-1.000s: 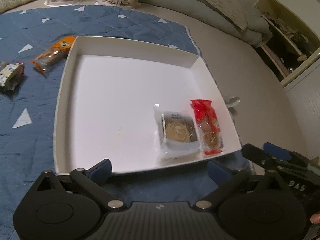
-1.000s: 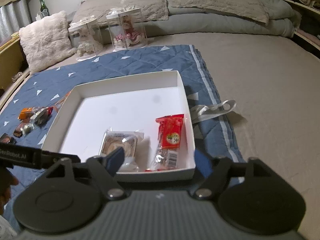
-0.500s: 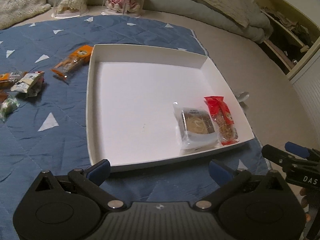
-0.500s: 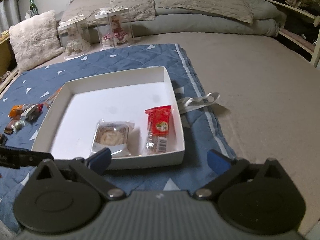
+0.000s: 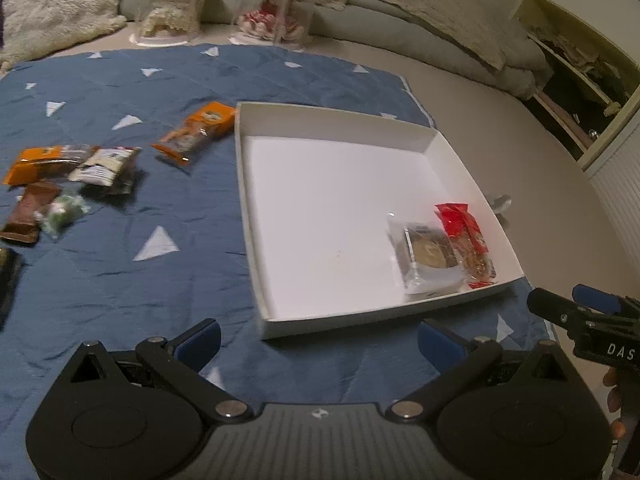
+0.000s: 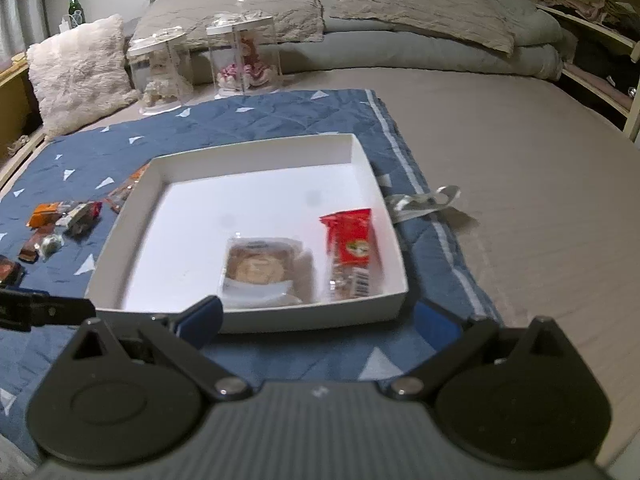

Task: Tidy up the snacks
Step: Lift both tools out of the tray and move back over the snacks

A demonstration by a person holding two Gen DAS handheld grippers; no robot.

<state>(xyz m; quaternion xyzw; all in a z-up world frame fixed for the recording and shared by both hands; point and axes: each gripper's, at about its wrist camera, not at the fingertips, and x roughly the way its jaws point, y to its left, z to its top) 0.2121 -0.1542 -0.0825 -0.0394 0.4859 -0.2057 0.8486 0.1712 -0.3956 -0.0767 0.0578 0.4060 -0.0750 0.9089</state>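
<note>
A white box (image 5: 416, 132) (image 6: 248, 148) lies on the blue quilt. In its near right corner sit a clear-wrapped cookie (image 5: 430, 256) (image 6: 262, 270) and a red snack pack (image 5: 464, 236) (image 6: 352, 242). Several loose snacks lie on the quilt to the left: an orange pack (image 5: 196, 130), a white-and-black pack (image 5: 106, 164) and a brown bar (image 5: 30, 210). My left gripper (image 5: 318, 340) is open over the quilt before the box. My right gripper (image 6: 316, 318) is open and empty in front of the box's near wall.
Two clear display cases (image 6: 244, 56) with dolls stand at the quilt's far edge, with pillows (image 6: 420, 4) behind. A silver ribbon (image 6: 424, 200) lies right of the box. A wooden shelf (image 5: 580, 80) is at the far right. The blue quilt (image 5: 120, 272) spreads to the left.
Both grippers have drawn back from the box. The left view has swung left, bringing the loose snacks into sight. The right gripper's jaws opened wider.
</note>
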